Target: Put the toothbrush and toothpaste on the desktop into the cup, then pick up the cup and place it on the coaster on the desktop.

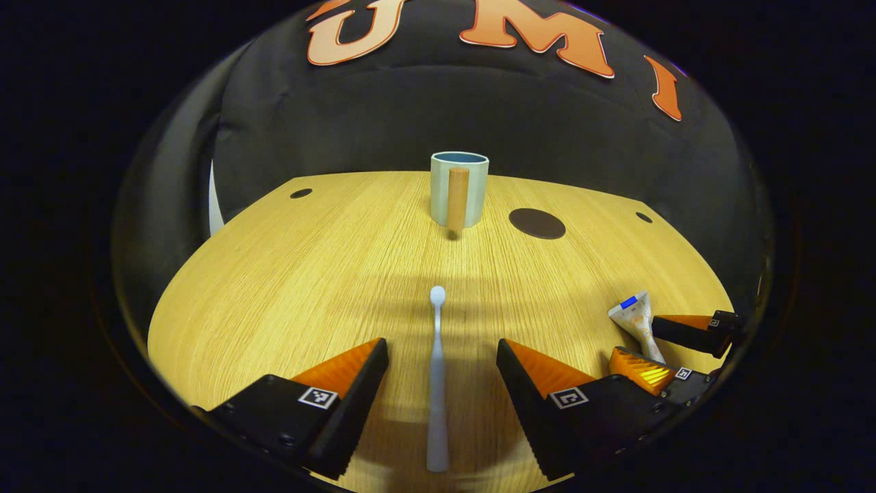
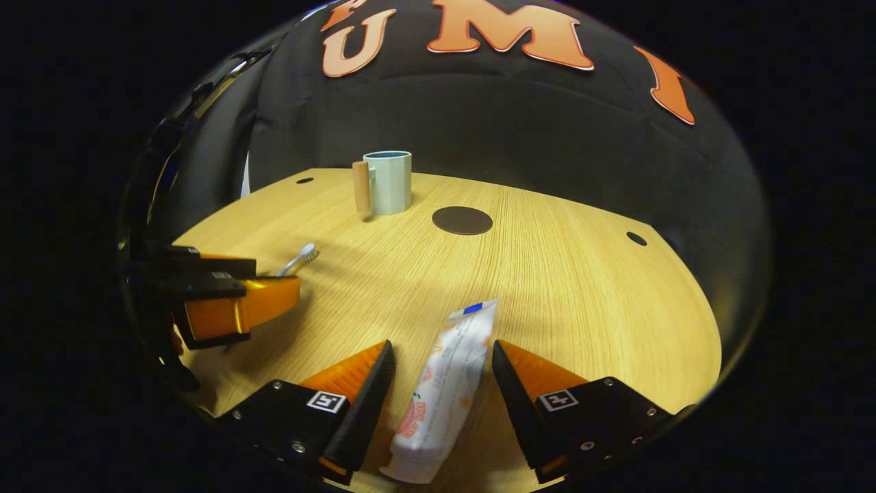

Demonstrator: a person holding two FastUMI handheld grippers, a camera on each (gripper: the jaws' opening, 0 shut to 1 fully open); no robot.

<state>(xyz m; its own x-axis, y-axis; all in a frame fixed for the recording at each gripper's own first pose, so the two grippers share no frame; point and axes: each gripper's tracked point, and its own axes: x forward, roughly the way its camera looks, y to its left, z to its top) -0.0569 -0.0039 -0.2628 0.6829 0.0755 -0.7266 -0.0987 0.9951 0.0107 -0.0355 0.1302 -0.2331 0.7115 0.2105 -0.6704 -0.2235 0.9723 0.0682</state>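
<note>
Near edge of the desktop (image 1: 287,260): both tongs apart, left gripper (image 1: 441,373) straddling the toothbrush (image 1: 436,370), right gripper (image 2: 441,373) straddling the toothpaste (image 2: 441,390). We'd clamp the thin, stiff brush mid-handle, the squashy tube mid-body. Cup (image 1: 459,189) stands far centre, coaster (image 1: 537,223) right of it.

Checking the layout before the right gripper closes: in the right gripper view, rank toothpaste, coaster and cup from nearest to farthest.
1. Toothpaste, lying between the right gripper fingers.
2. Coaster, ahead, mid-desk.
3. Cup, farthest, left of the coaster.

Left hand-held gripper (image 1: 443,383), black body, screws, square coded tags, ridged wedge fingers
</note>
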